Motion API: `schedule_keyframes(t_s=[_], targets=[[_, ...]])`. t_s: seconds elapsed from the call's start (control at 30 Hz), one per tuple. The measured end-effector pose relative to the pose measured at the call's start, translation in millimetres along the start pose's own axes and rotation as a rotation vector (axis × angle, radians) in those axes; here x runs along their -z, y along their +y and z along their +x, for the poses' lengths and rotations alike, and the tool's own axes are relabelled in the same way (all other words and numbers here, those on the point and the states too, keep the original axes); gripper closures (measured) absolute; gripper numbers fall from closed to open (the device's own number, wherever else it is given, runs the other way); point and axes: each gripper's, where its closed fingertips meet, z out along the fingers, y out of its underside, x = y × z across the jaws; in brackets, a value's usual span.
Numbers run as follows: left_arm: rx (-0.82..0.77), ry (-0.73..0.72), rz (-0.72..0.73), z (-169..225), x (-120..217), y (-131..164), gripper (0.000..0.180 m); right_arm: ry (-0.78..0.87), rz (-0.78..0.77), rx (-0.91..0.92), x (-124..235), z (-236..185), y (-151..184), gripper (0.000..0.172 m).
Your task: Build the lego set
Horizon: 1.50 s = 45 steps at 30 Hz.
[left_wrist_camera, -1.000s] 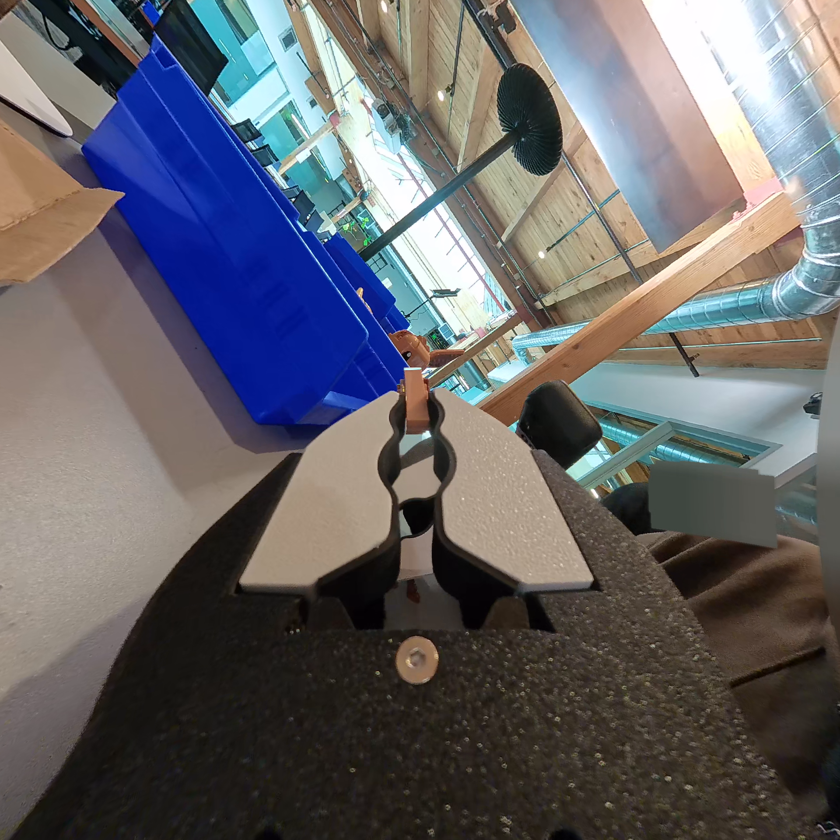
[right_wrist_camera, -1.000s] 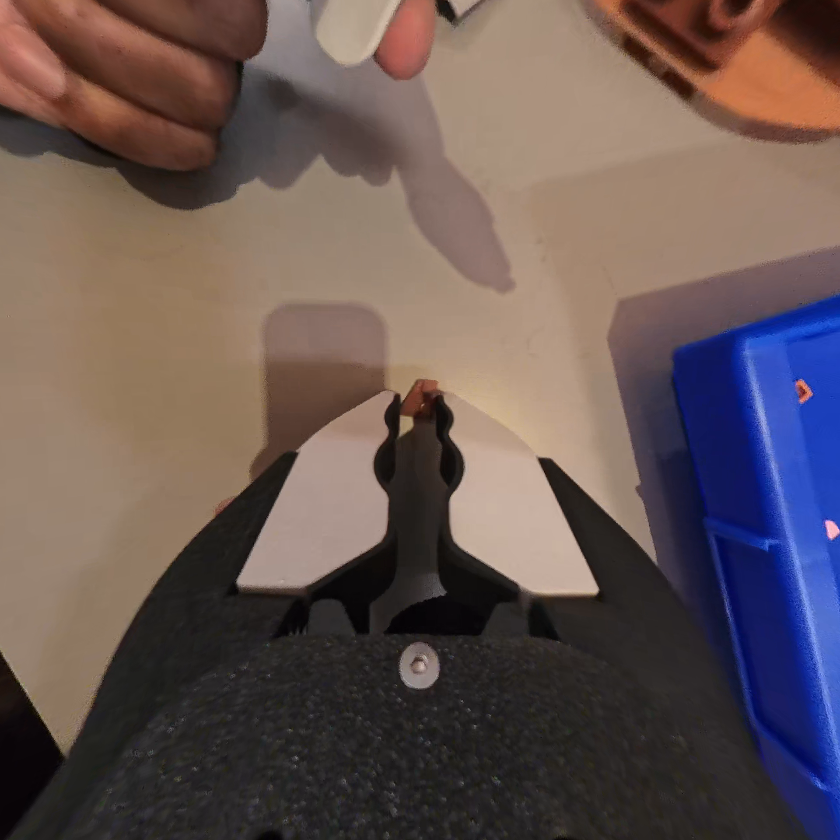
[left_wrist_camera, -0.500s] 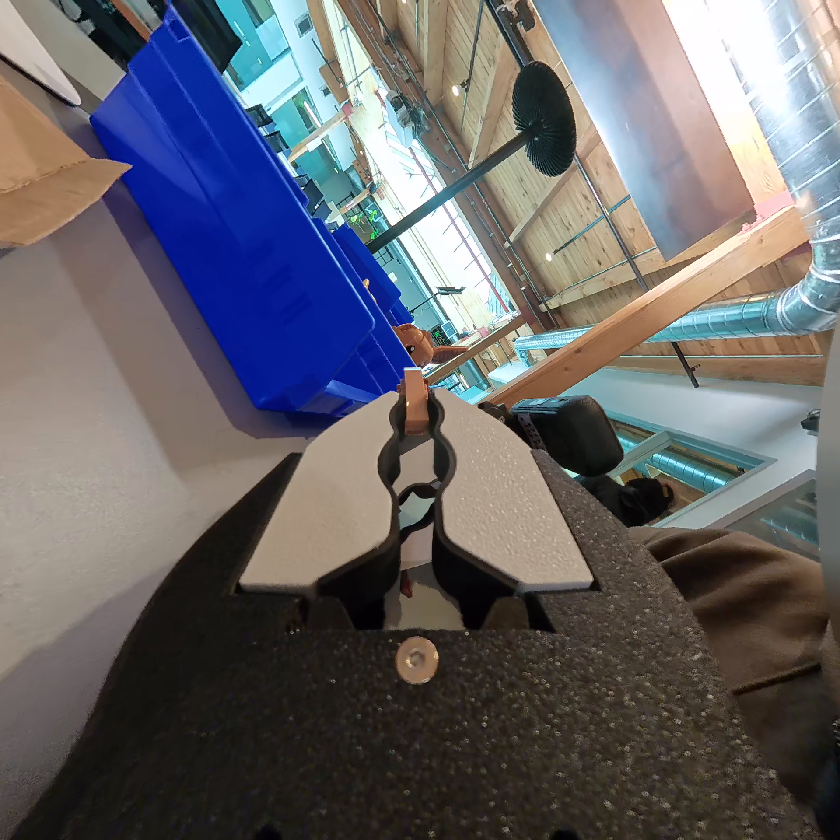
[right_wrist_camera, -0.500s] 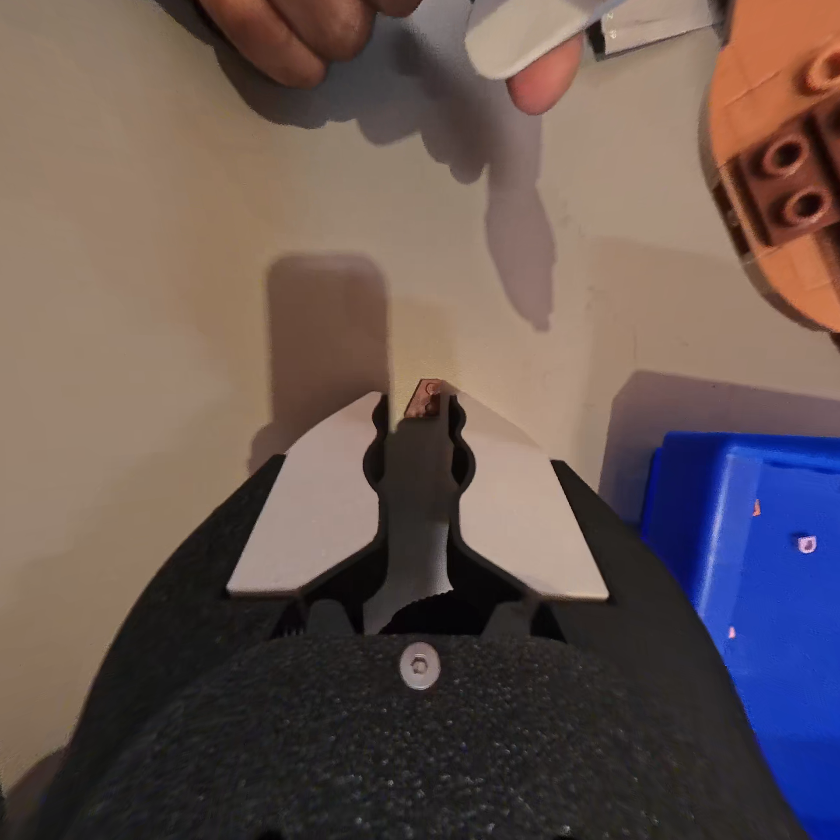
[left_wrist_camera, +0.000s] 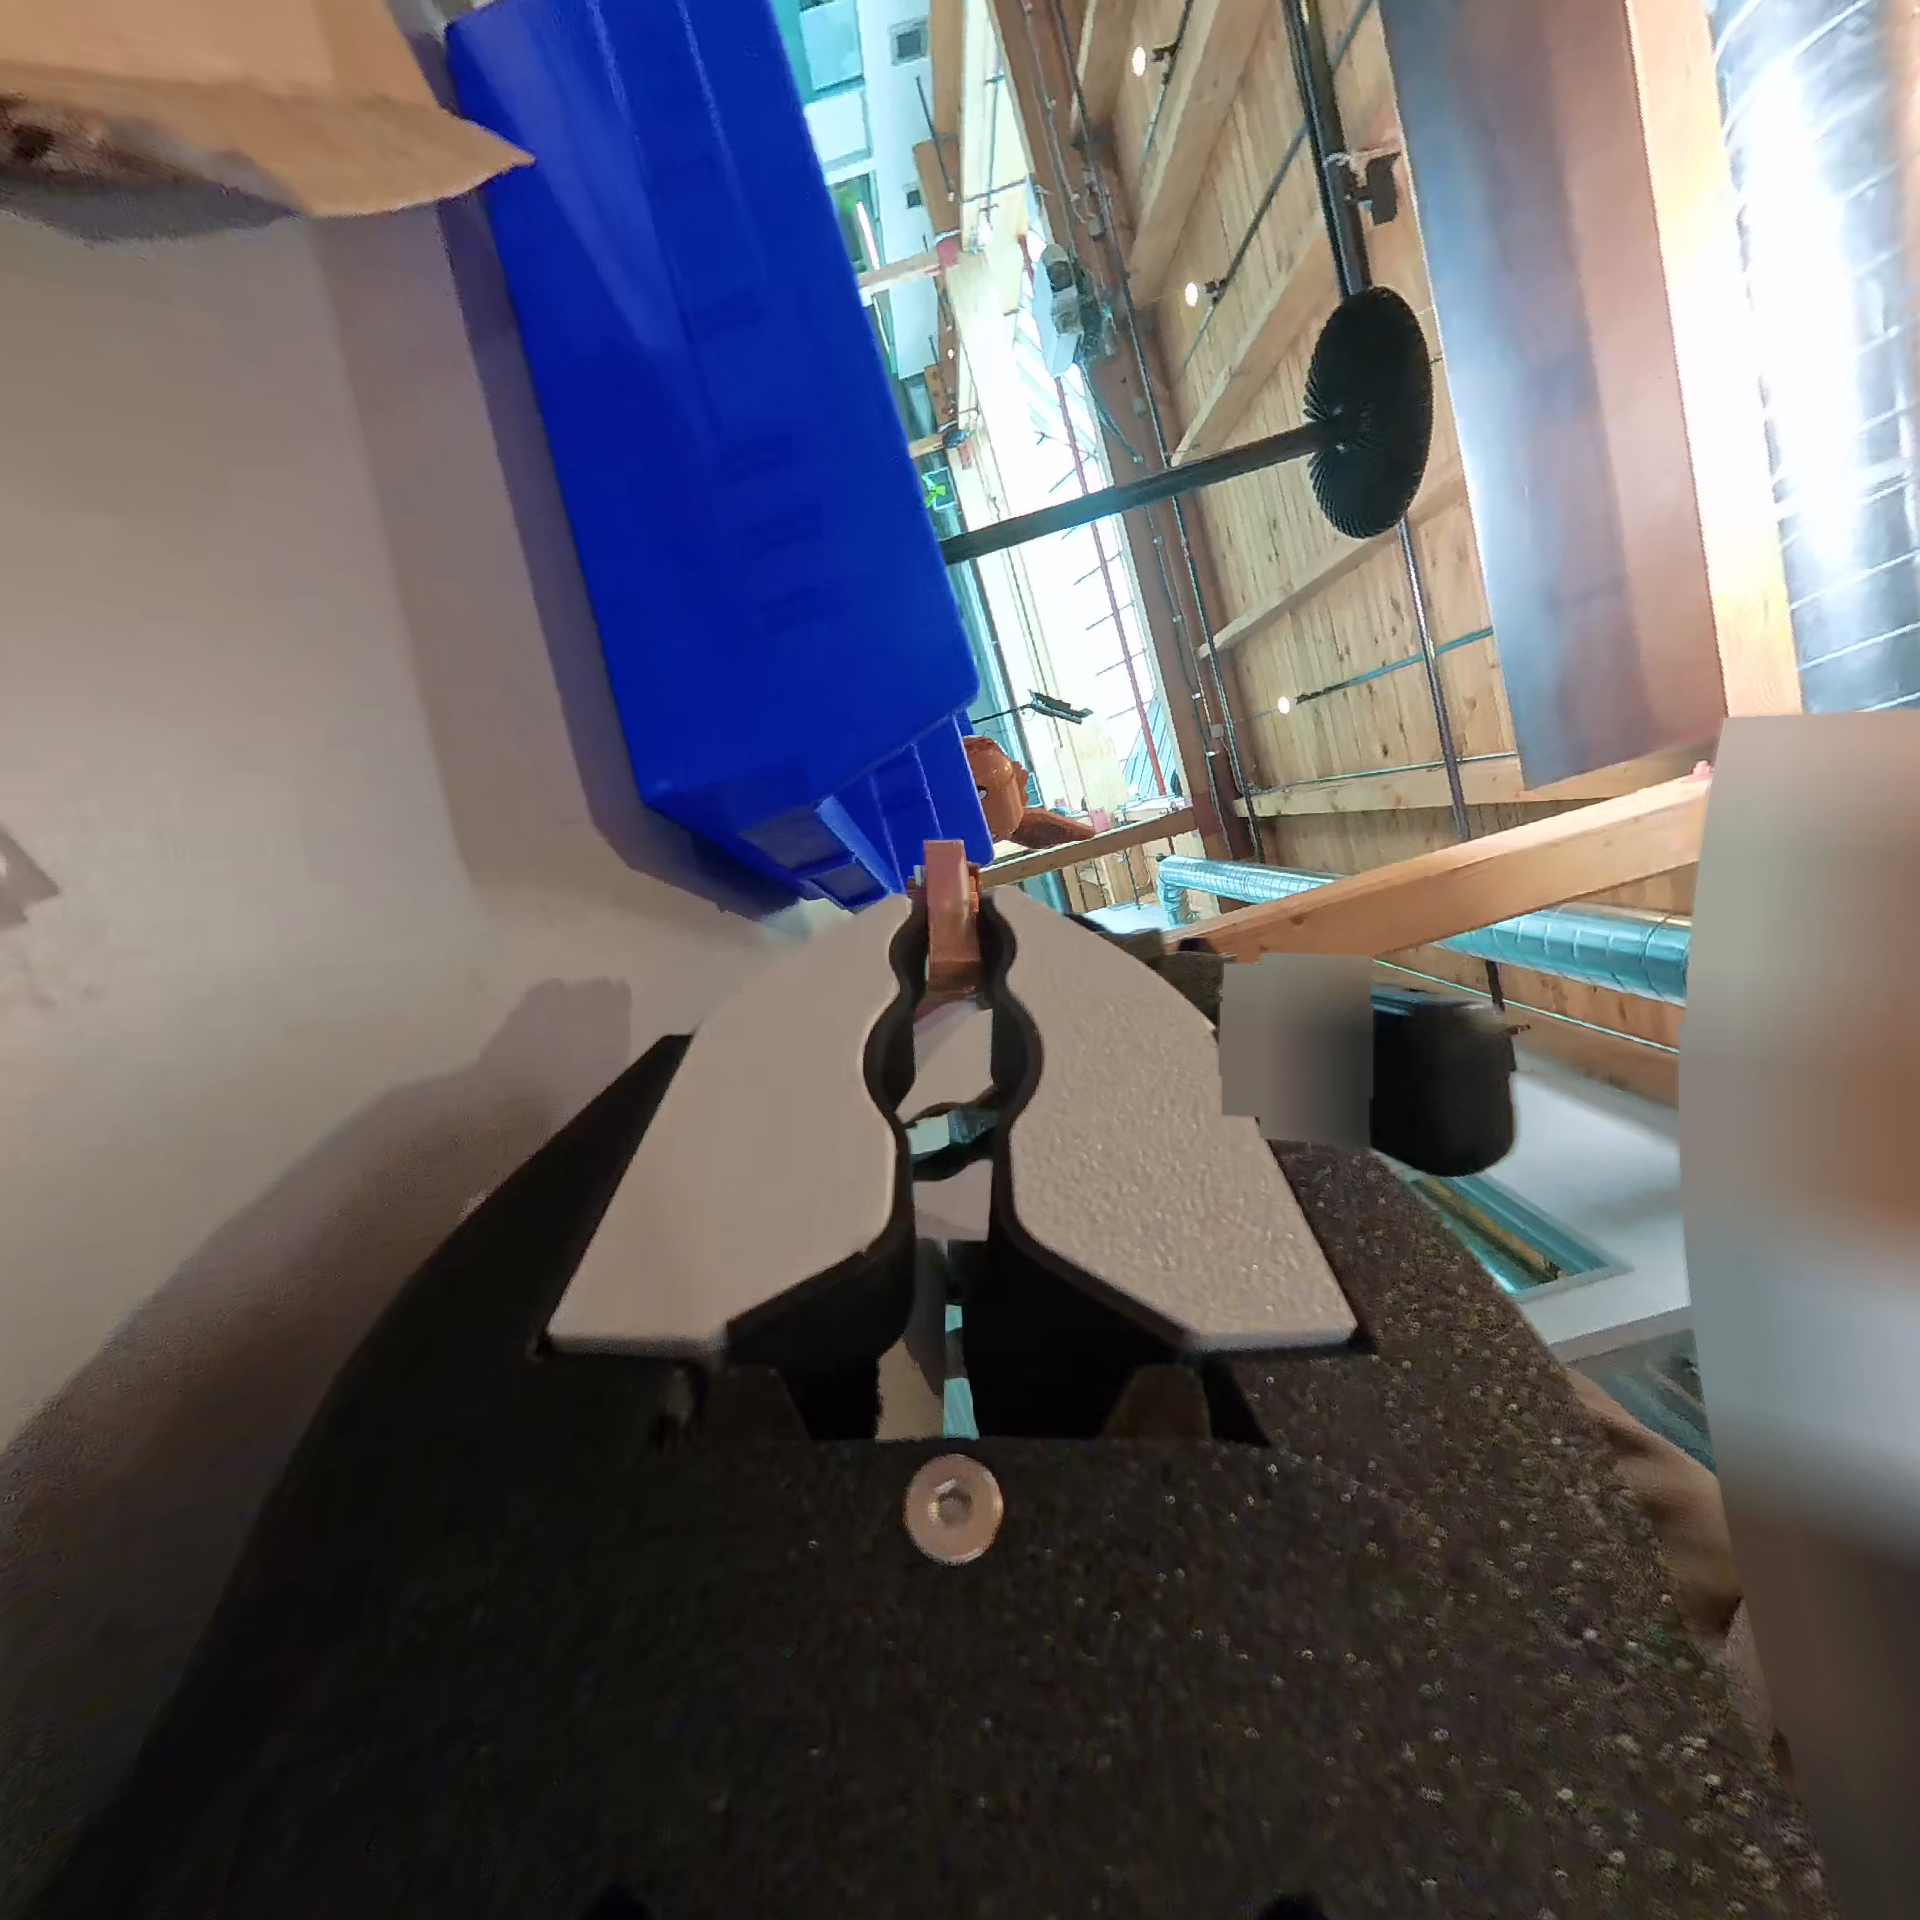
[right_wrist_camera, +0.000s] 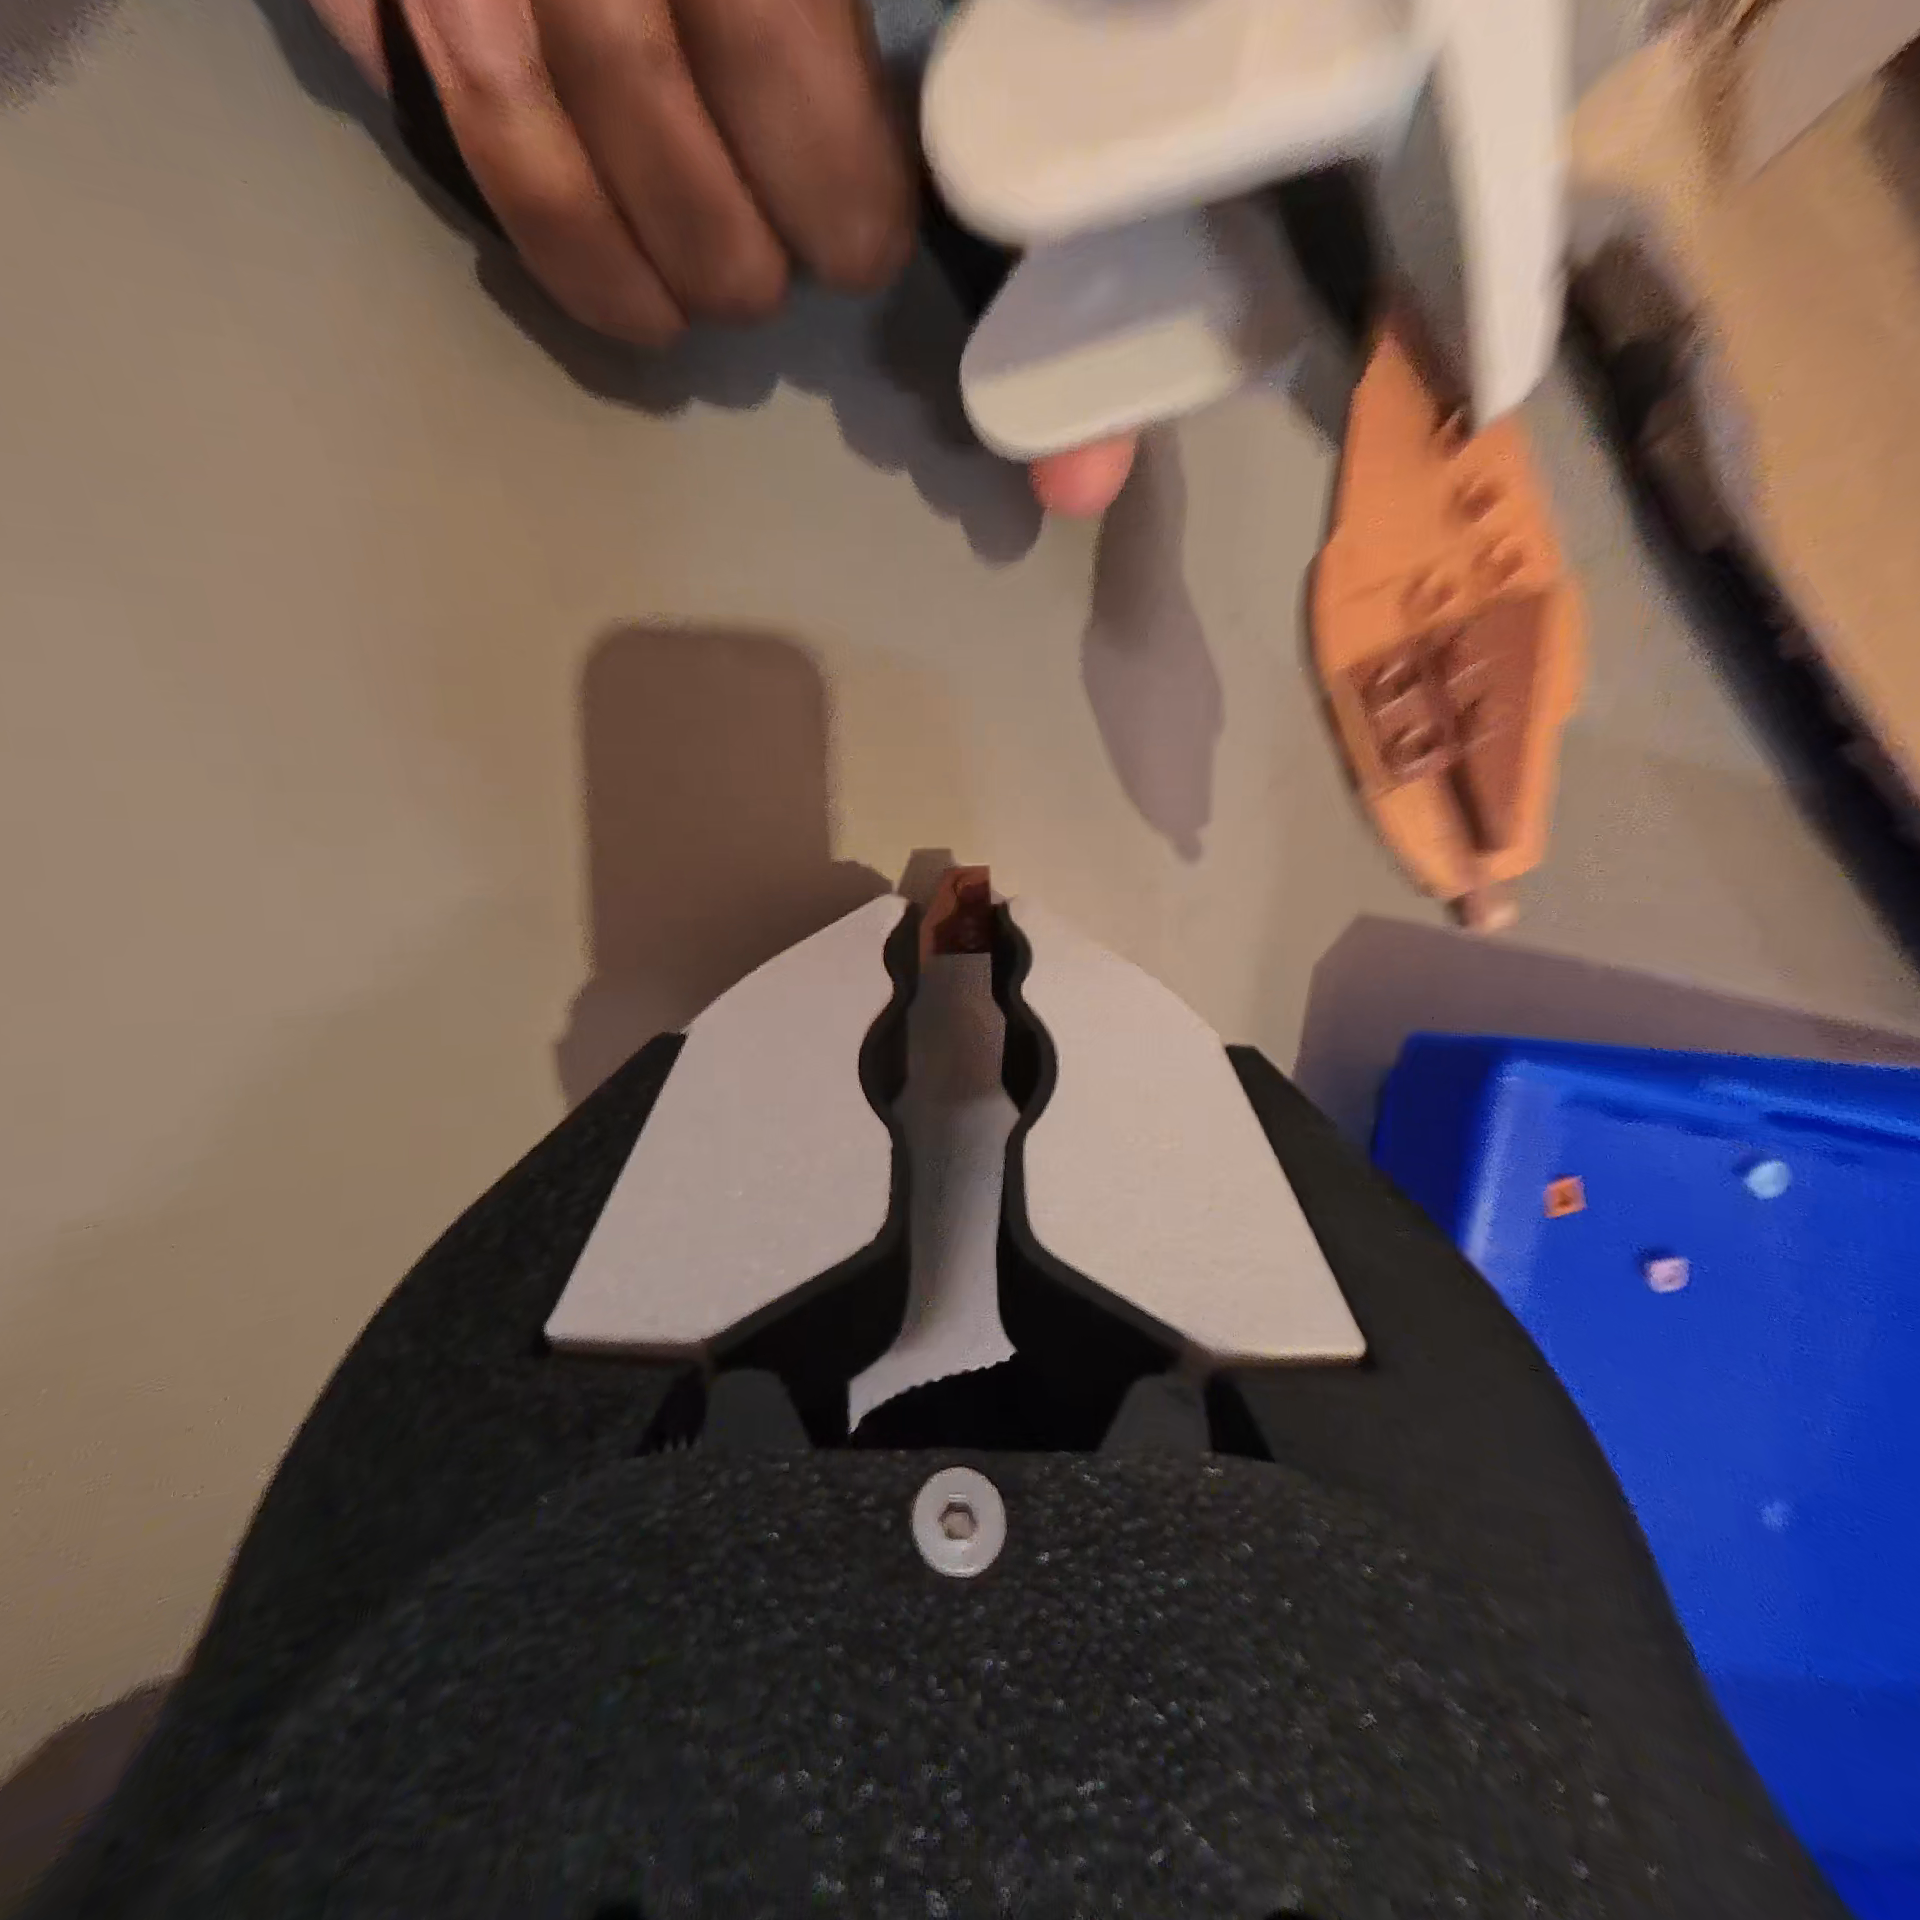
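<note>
My left gripper [left_wrist_camera: 951, 912] is shut on a thin orange-brown brick piece [left_wrist_camera: 945, 878] that stands edge-on between its tips, above the grey table [left_wrist_camera: 208, 623]. In the right wrist view the same piece is a flat orange-brown brick assembly [right_wrist_camera: 1444, 644] with dark brown studs. It hangs from the blurred grey left gripper [right_wrist_camera: 1475, 291], which a hand [right_wrist_camera: 644, 156] holds. My right gripper [right_wrist_camera: 958, 902] is shut on a small dark brown brick [right_wrist_camera: 964, 923] at its tips, just above the beige table [right_wrist_camera: 312, 727]. The assembly is up and to the right of that brick.
A row of blue bins [left_wrist_camera: 727, 468] lies along the table, with a cardboard box [left_wrist_camera: 260, 104] beyond and a brown brick figure [left_wrist_camera: 997, 779] behind them. An open blue bin [right_wrist_camera: 1662, 1351] at the right wrist's lower right holds several tiny loose pieces [right_wrist_camera: 1564, 1195]. The left gripper's tips are roughly 9 cm from the right gripper's.
My right gripper's jaws widened around the small brown brick, then closed on it again. The left gripper, with its assembly, swung down and closer toward the right gripper. The left grasp is unchanged.
</note>
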Motion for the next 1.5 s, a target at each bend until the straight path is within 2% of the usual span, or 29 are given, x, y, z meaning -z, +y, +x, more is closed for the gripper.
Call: schedule_keyframes(t_s=[0.17, 0.23, 0.57, 0.93, 1.1, 1.27, 1.37, 1.5], targets=[[0.037, -0.024, -0.015, -5.4, -1.0, 5.5, 0.172, 0.047, 0.187, 0.137, 32.3, 19.7, -51.5, 0.159], [0.043, -0.031, -0.019, -7.1, -1.1, 6.0, 0.172, 0.031, 0.201, 0.167, 36.3, 27.7, -62.1, 0.159], [0.052, -0.039, -0.024, -9.8, -0.6, 3.7, 0.171, 0.007, 0.070, 0.279, 21.1, 49.3, -54.3, 0.159], [0.059, -0.036, -0.028, -10.0, -1.0, 4.0, 0.171, -0.007, 0.048, 0.312, 11.4, 51.5, -51.6, 0.159], [0.062, -0.037, -0.023, -10.2, -0.5, 3.2, 0.171, 0.015, 0.057, 0.316, 12.7, 53.5, -50.7, 0.152], [0.075, -0.030, -0.014, -10.3, 0.1, 1.4, 0.172, 0.122, 0.140, 0.331, 21.4, 56.6, -48.9, 0.138], [0.079, -0.026, -0.009, -10.1, 0.5, -0.2, 0.171, 0.260, 0.185, 0.402, 22.1, 56.1, -40.1, 0.124], [0.086, -0.024, -0.009, -10.2, 0.6, -0.7, 0.171, 0.523, 0.219, 0.563, 21.9, 56.4, -32.0, 0.119]])
